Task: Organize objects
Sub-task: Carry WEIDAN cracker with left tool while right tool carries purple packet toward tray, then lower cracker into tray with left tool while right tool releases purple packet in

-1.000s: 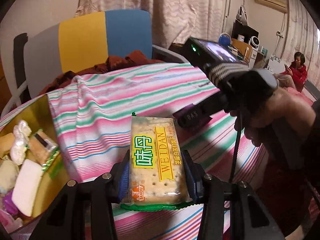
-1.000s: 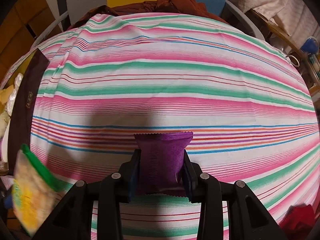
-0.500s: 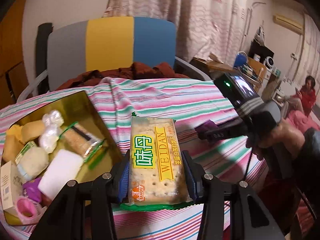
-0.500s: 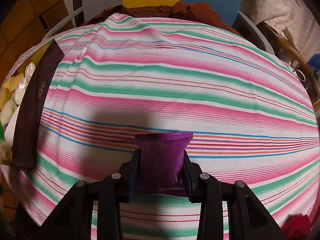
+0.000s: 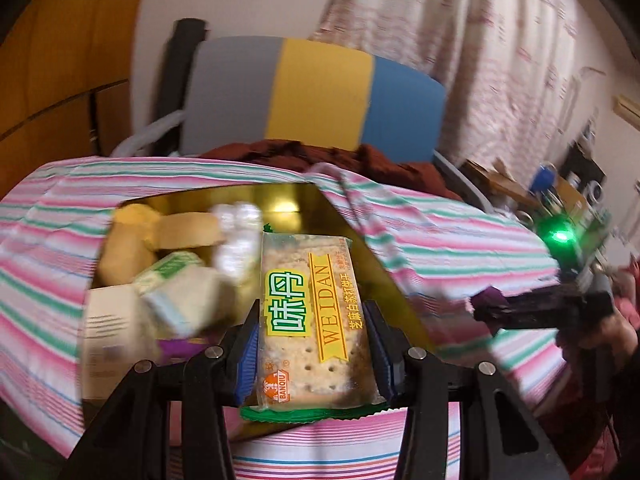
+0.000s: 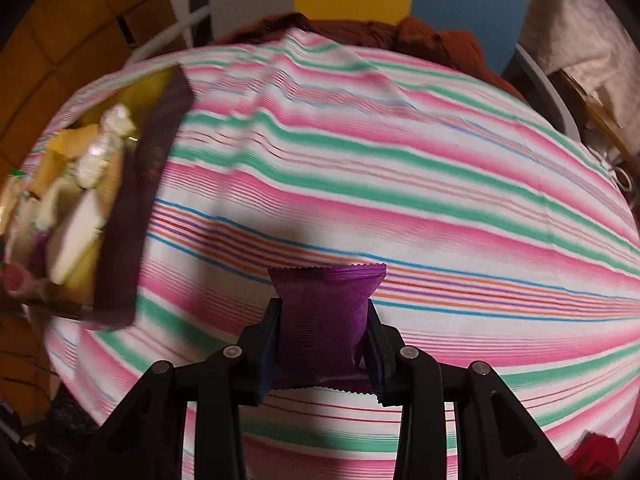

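Note:
My left gripper (image 5: 310, 324) is shut on a cracker packet (image 5: 310, 316) with yellow and green "WEIDAN" labels, held over the right part of a gold-lined box (image 5: 288, 204) filled with several wrapped snacks. My right gripper (image 6: 325, 332) is shut on a small purple snack packet (image 6: 324, 320), above the striped tablecloth (image 6: 360, 160). The same box (image 6: 132, 208) appears at the far left of the right wrist view, its dark side wall toward me. In the left wrist view the right gripper (image 5: 488, 308) holds the purple packet at the right, over the cloth.
A chair (image 5: 316, 96) with grey, yellow and blue panels stands behind the table, with dark red cloth (image 5: 320, 156) heaped on its seat. Curtains and shelves with small items fill the back right. A hand (image 5: 600, 332) grips the right tool.
The left gripper has swung left with the cracker packet, from over the cloth to over the box. The right gripper has also turned left, bringing the box further into its view.

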The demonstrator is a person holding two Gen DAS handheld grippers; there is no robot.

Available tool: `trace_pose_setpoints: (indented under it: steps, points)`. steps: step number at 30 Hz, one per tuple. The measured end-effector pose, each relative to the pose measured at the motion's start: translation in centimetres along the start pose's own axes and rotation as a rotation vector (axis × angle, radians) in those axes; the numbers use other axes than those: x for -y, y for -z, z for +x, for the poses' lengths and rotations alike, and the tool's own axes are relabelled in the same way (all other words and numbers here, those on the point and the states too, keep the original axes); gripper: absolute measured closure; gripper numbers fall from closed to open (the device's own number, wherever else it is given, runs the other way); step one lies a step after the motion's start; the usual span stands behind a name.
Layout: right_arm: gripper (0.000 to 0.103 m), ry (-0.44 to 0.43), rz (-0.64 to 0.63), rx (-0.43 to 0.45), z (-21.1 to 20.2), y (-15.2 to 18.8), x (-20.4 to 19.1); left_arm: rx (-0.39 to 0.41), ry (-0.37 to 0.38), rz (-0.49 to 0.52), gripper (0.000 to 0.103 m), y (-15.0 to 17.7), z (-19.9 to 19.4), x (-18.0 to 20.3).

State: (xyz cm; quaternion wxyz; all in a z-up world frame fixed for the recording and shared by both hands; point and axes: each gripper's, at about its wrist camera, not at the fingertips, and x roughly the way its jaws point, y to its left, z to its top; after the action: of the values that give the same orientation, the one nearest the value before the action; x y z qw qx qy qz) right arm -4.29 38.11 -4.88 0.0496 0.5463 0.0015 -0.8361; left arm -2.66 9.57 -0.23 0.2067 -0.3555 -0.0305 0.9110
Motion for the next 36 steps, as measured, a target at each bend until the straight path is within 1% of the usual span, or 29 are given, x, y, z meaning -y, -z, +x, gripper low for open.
trace_pose_setpoints:
  steps: [7,13,17,20,23,29,34,36]
  points:
    - [0.066,-0.118,-0.033,0.086,-2.4,-0.4,-4.7,0.016,-0.065,-0.064,0.056,0.3,-1.2,-4.0]
    - [0.066,-0.224,-0.113,0.15,-4.1,-1.0,-10.3,0.011,-0.092,-0.093,0.056,0.6,-1.7,-5.9]
    - [0.066,-0.271,-0.145,0.162,-3.8,-1.3,-13.2,0.011,-0.092,-0.111,0.056,0.7,-1.9,-6.4]
    - [0.065,-0.289,-0.151,0.156,-3.0,-1.5,-14.6,0.013,-0.074,-0.119,0.056,0.5,-1.9,-6.5]
    - [0.063,-0.282,-0.148,0.154,-2.5,-1.6,-15.2,0.009,-0.053,-0.122,0.056,-0.1,-1.3,-6.3]
    - [0.063,-0.266,-0.137,0.141,-1.6,-1.7,-15.1,0.02,-0.015,-0.119,0.056,-1.9,0.4,-5.0]
    - [0.062,-0.269,-0.128,0.132,-1.2,-1.3,-14.8,-0.003,-0.004,-0.128,0.056,-2.9,2.6,-4.3]
    - [0.05,-0.268,-0.118,0.134,-1.1,-1.3,-14.6,-0.022,0.004,-0.135,0.056,-3.3,3.6,-4.0]
